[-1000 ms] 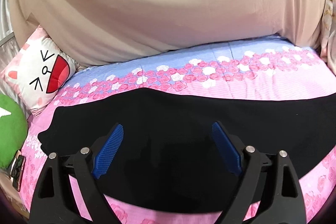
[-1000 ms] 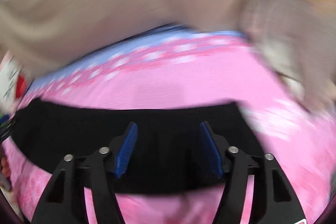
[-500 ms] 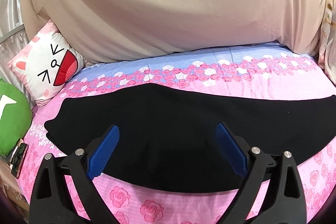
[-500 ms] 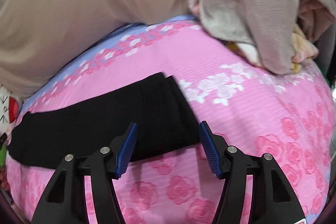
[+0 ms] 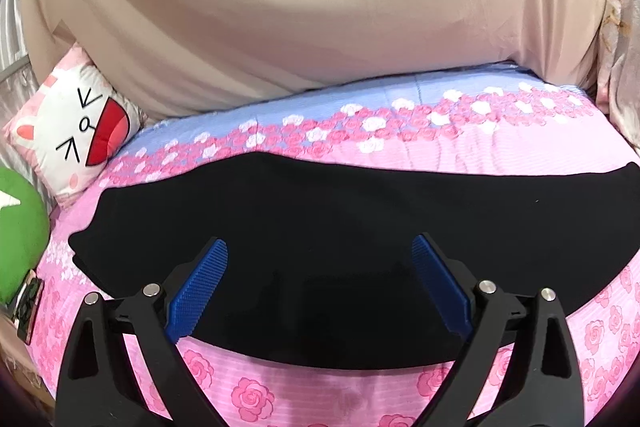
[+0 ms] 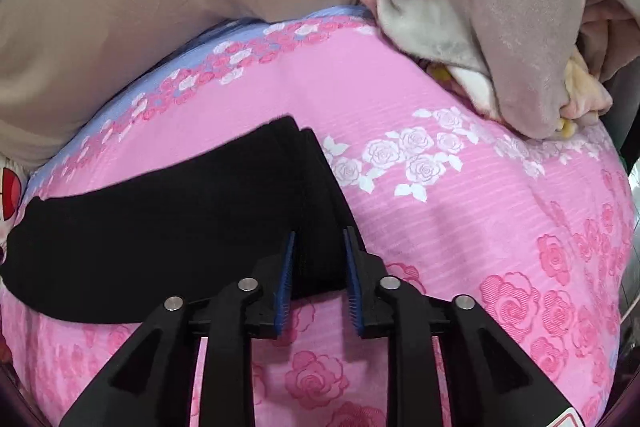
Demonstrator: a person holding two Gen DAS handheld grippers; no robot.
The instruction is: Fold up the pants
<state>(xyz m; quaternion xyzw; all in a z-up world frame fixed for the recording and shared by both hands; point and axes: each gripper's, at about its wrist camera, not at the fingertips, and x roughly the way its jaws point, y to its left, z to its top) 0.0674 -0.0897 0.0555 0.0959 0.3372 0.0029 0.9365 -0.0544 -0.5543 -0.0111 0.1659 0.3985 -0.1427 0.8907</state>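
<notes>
Pants (image 5: 360, 227) lie on bed (image 5: 500, 155).

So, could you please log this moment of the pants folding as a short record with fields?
surface: bed with pink rose-print sheet
garment: black pants, laid flat in a long strip
left gripper: open, over the pants' middle, holding nothing
right gripper: jaws narrowed around the near corner of the pants' right end, small gap left
nearby: cartoon-face pillow, green plush, grey blanket
fold: not yet begun
</notes>
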